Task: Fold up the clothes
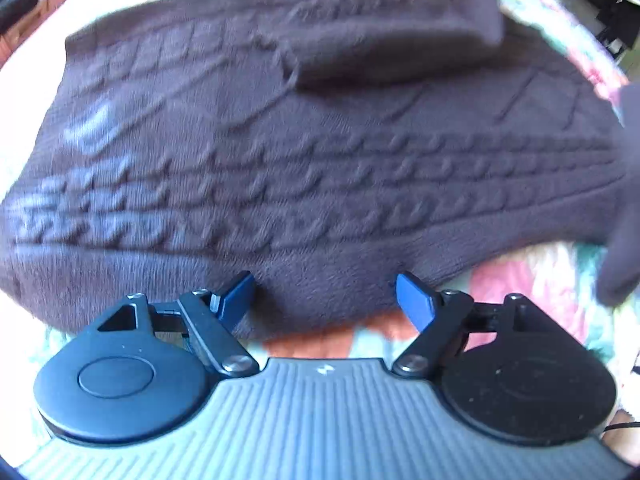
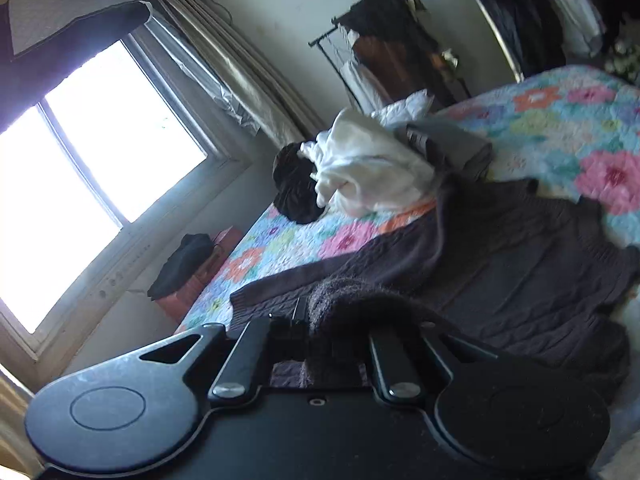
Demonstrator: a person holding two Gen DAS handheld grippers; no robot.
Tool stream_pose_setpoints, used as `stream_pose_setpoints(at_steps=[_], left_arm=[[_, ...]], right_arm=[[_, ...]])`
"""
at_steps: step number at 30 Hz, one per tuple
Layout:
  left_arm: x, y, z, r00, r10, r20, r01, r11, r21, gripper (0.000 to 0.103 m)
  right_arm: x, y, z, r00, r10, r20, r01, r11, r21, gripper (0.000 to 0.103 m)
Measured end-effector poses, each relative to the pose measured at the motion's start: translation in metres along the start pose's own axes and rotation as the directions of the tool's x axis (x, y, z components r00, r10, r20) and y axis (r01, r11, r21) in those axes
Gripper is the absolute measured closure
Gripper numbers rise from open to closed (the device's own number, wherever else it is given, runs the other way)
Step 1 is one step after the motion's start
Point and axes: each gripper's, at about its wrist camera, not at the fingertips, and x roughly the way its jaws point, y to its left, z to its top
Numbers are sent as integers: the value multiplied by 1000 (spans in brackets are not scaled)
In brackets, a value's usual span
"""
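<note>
Two grippers are at work on one garment, and they stand differently. Your left gripper (image 1: 325,294) has its blue fingers (image 1: 237,295) spread wide with nothing pinched; both tips sit just over the near ribbed edge of the dark cable-knit sweater (image 1: 320,168), which runs between them unclamped. Your right gripper (image 2: 316,334) has its fingers drawn together on a bunch of that same knit, a fuzzy fold bulging up between the jaws, and the cloth trails from it down to the rest of the sweater. The sweater itself lies spread on the floral quilt (image 2: 560,120), with one sleeve (image 1: 400,48) already laid across the body on the far side of the sweater from your left gripper. Beyond the sweater, further up the quilt, sits a heap of white and grey clothes (image 2: 376,168), well apart from your work. In my judgement the step in hand is carrying the held part over the body. To do it well, set the left fingers squarely astride the hem before closing, take only the layers you mean to move, and keep both hands level so the fold line runs straight along the cables. Mind that the lifted cloth does not drag the folded sleeve out of place.
</note>
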Motion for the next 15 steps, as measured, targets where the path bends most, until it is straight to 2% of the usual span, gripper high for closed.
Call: stream_pose_setpoints(at_steps=[2,4,7,9,12,15], left_arm=[[-16,1,0,993,-93,77,94,995,-10,24],[-31,10,1,975,-151,161,162,985,-61,24],[-44,25,1,962,-108,249,145,980,-135,24],[-45,38,0,960,-92,266,146,971,-190,24],[-40,54,2,959,-103,265,172,952,-255,24],[-35,49,5,960,-132,245,187,959,-215,23]], right_arm=[[28,0,-3,998,51,-45,-49,998,35,91],[57,2,-3,990,110,-90,-106,993,54,90],[91,4,-4,981,141,-130,-132,988,78,75],[95,4,-2,988,117,-100,-111,992,65,53],[79,-2,1,998,46,-48,-46,999,0,47],[60,-16,4,996,-87,-25,86,994,-65,46]])
